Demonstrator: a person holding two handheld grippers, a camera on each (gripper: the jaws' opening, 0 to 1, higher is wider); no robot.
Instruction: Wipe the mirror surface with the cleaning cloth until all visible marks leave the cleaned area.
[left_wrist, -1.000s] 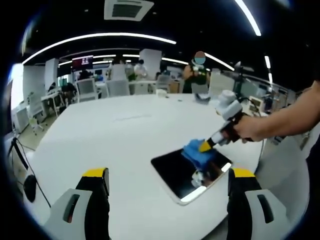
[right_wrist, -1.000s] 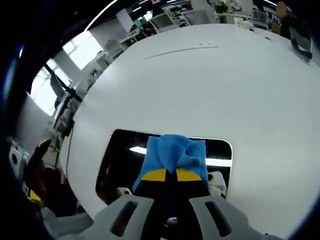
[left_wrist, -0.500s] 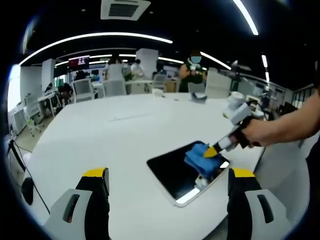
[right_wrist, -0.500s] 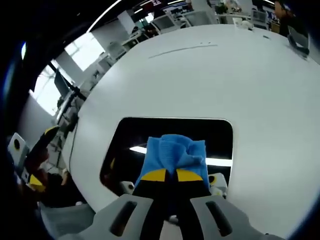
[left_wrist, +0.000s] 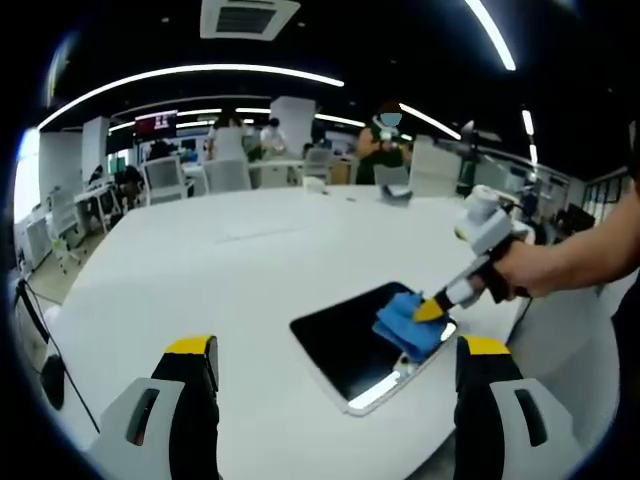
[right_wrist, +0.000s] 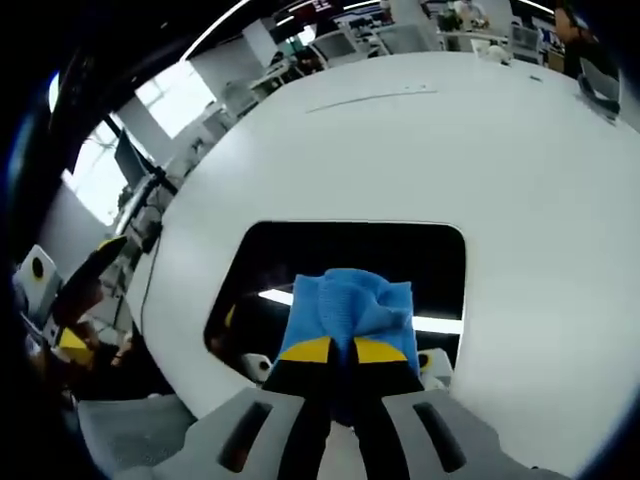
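Table (left_wrist: 200, 280) first: your big white round table fills most of both views, with office desks, chairs and a few people far behind it under long ceiling lights.

On the table lies your mirror (left_wrist: 345, 345), a dark rectangular pane with rounded corners, flat on the surface toward the near right side in the left gripper view. In the right gripper view the mirror (right_wrist: 340, 260) sits straight ahead of your jaws, its dark face reflecting a bright strip of ceiling light.

Your right gripper (right_wrist: 334, 352) has its yellow-tipped jaws pressed together on the blue cloth (right_wrist: 352, 305), pinching it, with the bunched fabric sticking out past the tips and resting on the near part of the mirror. From the left gripper view you can see that same right gripper (left_wrist: 432, 310) coming in from the right, your hand (left_wrist: 535, 270) wrapped around its handle, pushing the cloth (left_wrist: 408, 322) down onto the mirror's right-hand portion close to its edge.

Your left gripper (left_wrist: 335, 375) is held above the table on the near side of the mirror, jaws spread wide apart with nothing between them, each showing a yellow tip over a dark finger. In the right gripper view, a yellow-tipped jaw shows at the far left edge, off the table.

Whether marks are on the mirror cannot be told from these views.
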